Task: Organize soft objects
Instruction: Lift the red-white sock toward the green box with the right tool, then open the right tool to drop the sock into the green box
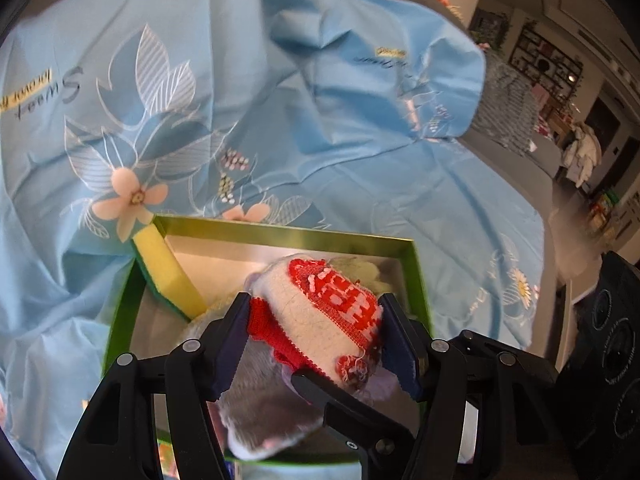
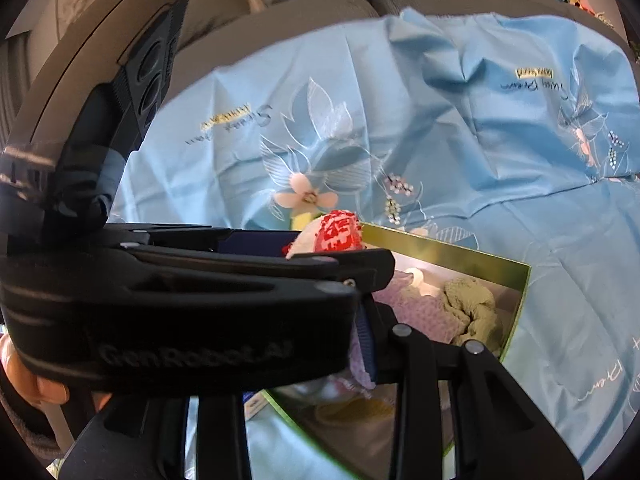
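A soft toy with a white and red knitted cap (image 1: 328, 312) hangs over an open green box (image 1: 280, 232) with a silver inside. My left gripper (image 1: 316, 304) is shut on the cap, one pad on each side. The toy's lilac-grey fuzzy body (image 1: 260, 400) hangs below. In the right wrist view the left gripper (image 2: 340, 252) crosses in front with the cap (image 2: 340, 232) at its tips. My right gripper (image 2: 360, 364) is shut on the lilac fuzz; its left finger is hidden. One right finger (image 1: 340, 400) shows under the toy.
The box (image 2: 440, 244) holds a yellow-green sponge (image 1: 168, 272) leaning in its far left corner, a lilac knit (image 2: 412, 308) and a pale green cloth (image 2: 472, 312). It lies on a light blue floral sheet (image 1: 320, 120) over a grey sofa (image 2: 320, 0). A hand (image 2: 40, 384) grips the left tool.
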The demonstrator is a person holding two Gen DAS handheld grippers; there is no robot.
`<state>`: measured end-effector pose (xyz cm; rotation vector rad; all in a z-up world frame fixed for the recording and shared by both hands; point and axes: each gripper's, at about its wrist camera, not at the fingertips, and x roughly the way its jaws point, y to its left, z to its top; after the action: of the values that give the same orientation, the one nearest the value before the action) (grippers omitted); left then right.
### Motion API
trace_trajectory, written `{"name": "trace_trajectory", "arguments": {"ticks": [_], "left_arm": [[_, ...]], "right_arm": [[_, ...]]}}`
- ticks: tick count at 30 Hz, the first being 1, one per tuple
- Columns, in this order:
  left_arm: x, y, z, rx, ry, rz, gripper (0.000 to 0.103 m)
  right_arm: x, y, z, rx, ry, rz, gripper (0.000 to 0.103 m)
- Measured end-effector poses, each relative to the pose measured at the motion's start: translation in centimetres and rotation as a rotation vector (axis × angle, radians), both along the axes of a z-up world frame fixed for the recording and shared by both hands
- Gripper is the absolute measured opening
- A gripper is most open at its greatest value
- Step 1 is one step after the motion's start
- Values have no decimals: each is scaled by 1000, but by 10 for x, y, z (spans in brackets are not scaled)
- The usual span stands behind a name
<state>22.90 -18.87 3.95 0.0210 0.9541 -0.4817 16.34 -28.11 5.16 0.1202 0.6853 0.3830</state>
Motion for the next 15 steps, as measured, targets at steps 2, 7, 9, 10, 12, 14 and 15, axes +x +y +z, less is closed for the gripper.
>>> {"name": "trace_trajectory", "arguments": {"ticks": [2,7,9,10,12,14,15], "left_arm": [[7,4,-9,-8,26,19,64],[18,18,-26,-36,78,63,66],[20,23,-29,-58,105,68,74],[20,24,-31,-66,122,65,81],[19,26,-31,-58,124,73,86],[15,28,-28,-50,117,72,87],[13,29,-25,-52,113,71,87]], "right_arm": [[8,2,-8,-10,27,2,33],[22,10,-24,-23,78,3,36],[23,11,-25,-21,83,-3,37],[23,11,-26,-18,87,-8,39],[23,10,-26,-24,94,-15,45],[19,10,-24,-47,83,-30,53],[16,9,-22,-55,73,-37,58]]}}
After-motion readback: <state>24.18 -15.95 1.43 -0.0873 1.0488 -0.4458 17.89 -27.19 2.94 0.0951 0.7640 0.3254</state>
